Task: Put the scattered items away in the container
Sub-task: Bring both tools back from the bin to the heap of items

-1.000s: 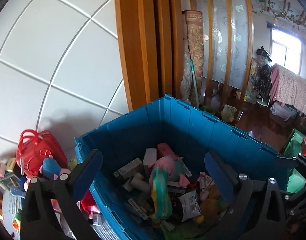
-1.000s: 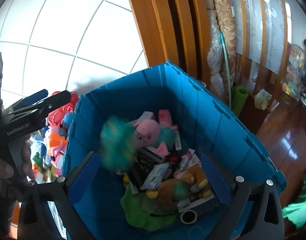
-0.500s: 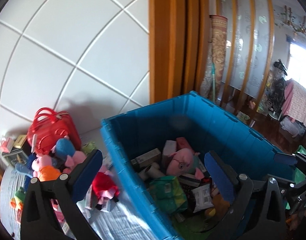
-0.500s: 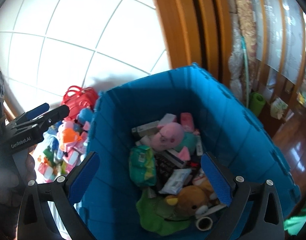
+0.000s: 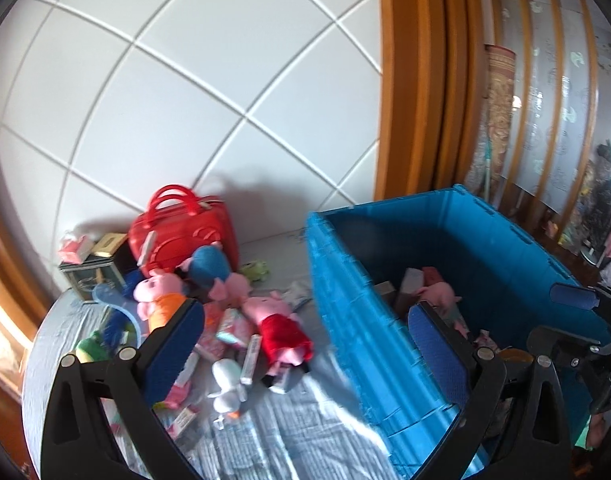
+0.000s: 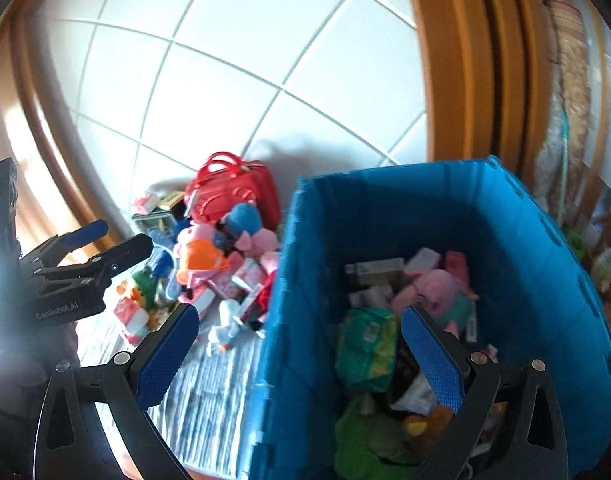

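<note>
Right now both my grippers are spread wide and hold nothing. My left gripper (image 5: 305, 344) fills the bottom of its frame, one blue pad over the loose pile, the other over the blue container (image 5: 357, 320) at right. My right gripper (image 6: 297, 352) straddles that container's near wall (image 6: 281, 320) in the lower middle of its view. Scattered at centre left I count three pink pig plushes: one with orange clothes (image 5: 159, 292), one with blue (image 5: 213, 270), one in a red dress (image 5: 275, 328). One red handbag (image 5: 183, 236) stands behind them against the white tiled wall (image 5: 185, 100), and one small white toy (image 5: 227, 382) lies nearest me. Inside the container sit one pink pig plush (image 6: 429, 292) and one green packet (image 6: 365, 344) among boxes I cannot count.
</note>
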Action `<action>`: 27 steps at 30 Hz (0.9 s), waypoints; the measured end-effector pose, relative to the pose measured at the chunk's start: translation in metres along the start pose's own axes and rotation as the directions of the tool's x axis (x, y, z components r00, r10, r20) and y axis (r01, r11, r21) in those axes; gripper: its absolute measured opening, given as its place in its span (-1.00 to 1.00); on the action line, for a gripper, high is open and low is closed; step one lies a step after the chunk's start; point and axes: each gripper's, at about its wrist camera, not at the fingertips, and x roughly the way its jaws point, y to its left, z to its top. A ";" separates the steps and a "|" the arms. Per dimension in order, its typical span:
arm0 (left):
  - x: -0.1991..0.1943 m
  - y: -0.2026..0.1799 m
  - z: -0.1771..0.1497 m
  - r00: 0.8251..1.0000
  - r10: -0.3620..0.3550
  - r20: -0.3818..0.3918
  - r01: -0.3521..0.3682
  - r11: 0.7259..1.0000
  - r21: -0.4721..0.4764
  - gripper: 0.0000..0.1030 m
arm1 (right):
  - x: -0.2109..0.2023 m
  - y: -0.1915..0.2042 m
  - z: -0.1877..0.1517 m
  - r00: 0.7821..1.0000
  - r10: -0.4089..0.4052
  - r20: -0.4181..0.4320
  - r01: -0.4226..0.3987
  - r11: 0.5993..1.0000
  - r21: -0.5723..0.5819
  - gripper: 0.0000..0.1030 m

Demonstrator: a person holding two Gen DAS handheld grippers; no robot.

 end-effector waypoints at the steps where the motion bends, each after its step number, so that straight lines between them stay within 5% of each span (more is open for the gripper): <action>1: -0.002 0.005 -0.003 1.000 0.008 -0.004 -0.008 1.000 -0.008 1.00 | 0.004 0.006 0.000 1.000 0.011 -0.006 -0.011 1.000 -0.006 0.99; 19: -0.024 0.146 -0.064 0.983 0.169 -0.077 -0.182 0.964 -0.196 1.00 | 0.056 0.118 -0.002 0.992 0.100 -0.080 -0.109 0.986 -0.125 0.99; 27: -0.010 0.246 -0.109 0.959 0.215 -0.182 -0.266 0.906 -0.329 1.00 | 0.092 0.156 -0.010 0.989 0.077 -0.125 -0.092 0.989 -0.113 0.99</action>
